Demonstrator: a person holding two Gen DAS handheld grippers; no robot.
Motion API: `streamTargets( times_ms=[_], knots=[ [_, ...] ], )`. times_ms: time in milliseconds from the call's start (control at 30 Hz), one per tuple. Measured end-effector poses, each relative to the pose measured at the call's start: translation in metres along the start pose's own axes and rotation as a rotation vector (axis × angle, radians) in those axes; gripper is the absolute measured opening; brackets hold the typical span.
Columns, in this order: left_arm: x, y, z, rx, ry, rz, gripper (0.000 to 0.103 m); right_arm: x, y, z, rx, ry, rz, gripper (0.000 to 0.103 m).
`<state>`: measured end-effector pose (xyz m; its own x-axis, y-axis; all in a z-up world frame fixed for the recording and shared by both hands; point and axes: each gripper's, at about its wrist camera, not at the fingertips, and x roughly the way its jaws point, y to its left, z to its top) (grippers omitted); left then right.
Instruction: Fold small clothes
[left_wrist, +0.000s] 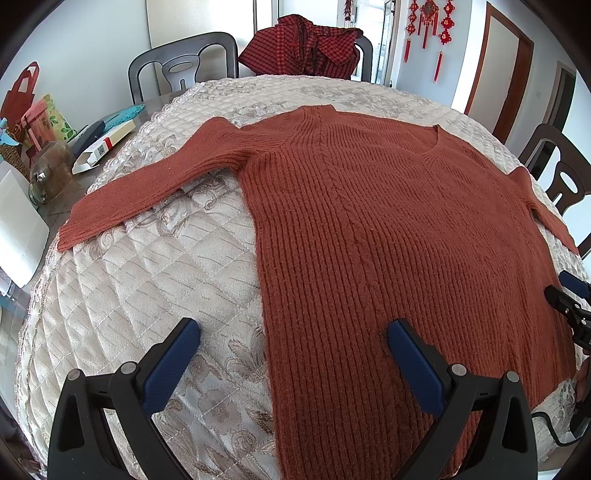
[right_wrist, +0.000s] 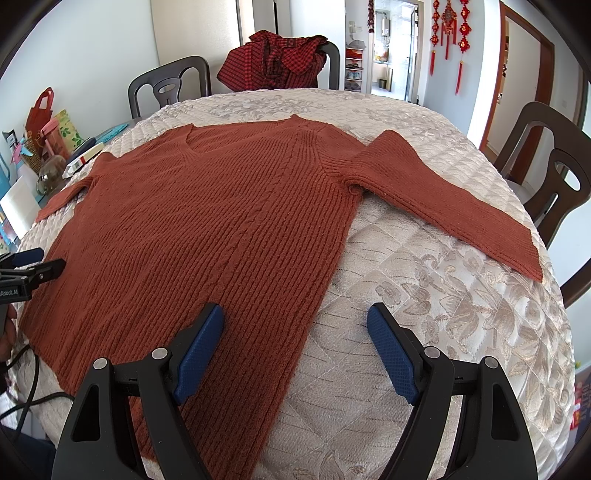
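Basically nothing folded yet: rust sweater (left_wrist: 388, 229) lies flat on the quilted surface (left_wrist: 147, 258), both sleeves spread out. Left claw (left_wrist: 293, 347) and right claw (right_wrist: 295, 332) both spread wide, empty, hovering at the hem corners. All folds remain.

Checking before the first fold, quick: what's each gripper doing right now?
Left gripper: open, holding nothing, above the sweater's left side edge.
Right gripper: open, holding nothing, above its right side edge.

Home dining room: quilted table cover (left_wrist: 147, 266), dining chairs (right_wrist: 170, 86), red knot hangings (left_wrist: 428, 22)
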<state>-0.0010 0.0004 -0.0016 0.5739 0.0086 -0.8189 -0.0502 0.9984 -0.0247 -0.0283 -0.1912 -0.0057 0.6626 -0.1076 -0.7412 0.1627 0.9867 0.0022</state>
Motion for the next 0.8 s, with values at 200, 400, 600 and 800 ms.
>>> streamTargets(
  times_ms=[200, 400, 600, 800],
  knots=[
    [0.0002, -0.0001, -0.0007, 0.000, 0.002, 0.000, 0.103, 0.0002, 0.0001, 0.0001, 0.000, 0.000, 0.000, 0.080],
    [0.0002, 0.0000, -0.0011, 0.000, 0.003, 0.000, 0.103, 0.0003, 0.0002, 0.0001, 0.000, 0.000, 0.000, 0.080],
    [0.0002, -0.0001, -0.0012, 0.000, 0.004, 0.000, 0.103, 0.0002, 0.0001, 0.0002, 0.000, -0.001, 0.000, 0.080],
    [0.0002, 0.0000, -0.0008, 0.000, 0.005, 0.000, 0.103, 0.0001, 0.0000, 0.0004, 0.000, -0.001, 0.000, 0.080]
  ],
)
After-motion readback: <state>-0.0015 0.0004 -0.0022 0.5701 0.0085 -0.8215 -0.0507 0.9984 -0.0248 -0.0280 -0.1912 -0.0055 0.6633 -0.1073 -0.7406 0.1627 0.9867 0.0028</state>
